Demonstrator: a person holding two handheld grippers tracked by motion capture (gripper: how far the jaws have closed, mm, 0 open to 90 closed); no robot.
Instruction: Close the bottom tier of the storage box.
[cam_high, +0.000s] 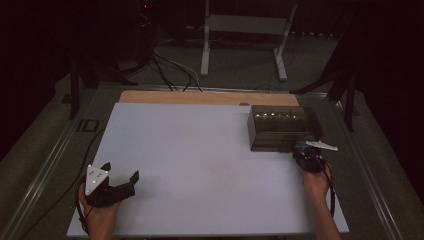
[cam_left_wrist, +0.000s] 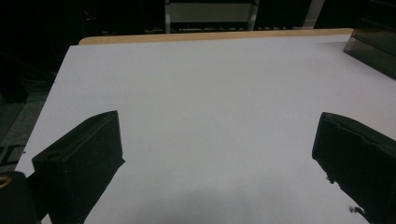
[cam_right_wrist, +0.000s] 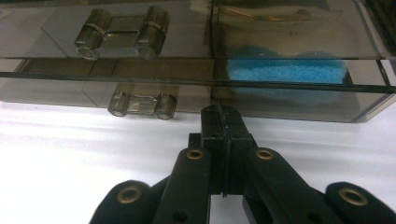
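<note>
A smoky see-through box (cam_high: 282, 127) stands at the back right of the white board (cam_high: 200, 160). My right gripper (cam_high: 299, 150) sits at the box's front edge near its right corner. In the right gripper view its jaws (cam_right_wrist: 223, 116) are shut flat against each other with nothing visible between them, their tips at the foot of the box wall (cam_right_wrist: 140, 70). Behind that wall lie a blue sponge (cam_right_wrist: 285, 70) and clear hinges (cam_right_wrist: 142, 105). My left gripper (cam_high: 121, 171) rests at the board's near left, open wide over bare board (cam_left_wrist: 219, 121).
A wooden strip (cam_high: 200, 97) runs along the board's far edge. Beyond it on the dark floor are a metal stand (cam_high: 205, 45) and loose cables (cam_high: 170, 65). A corner of the box (cam_left_wrist: 373, 44) shows at the upper right of the left gripper view.
</note>
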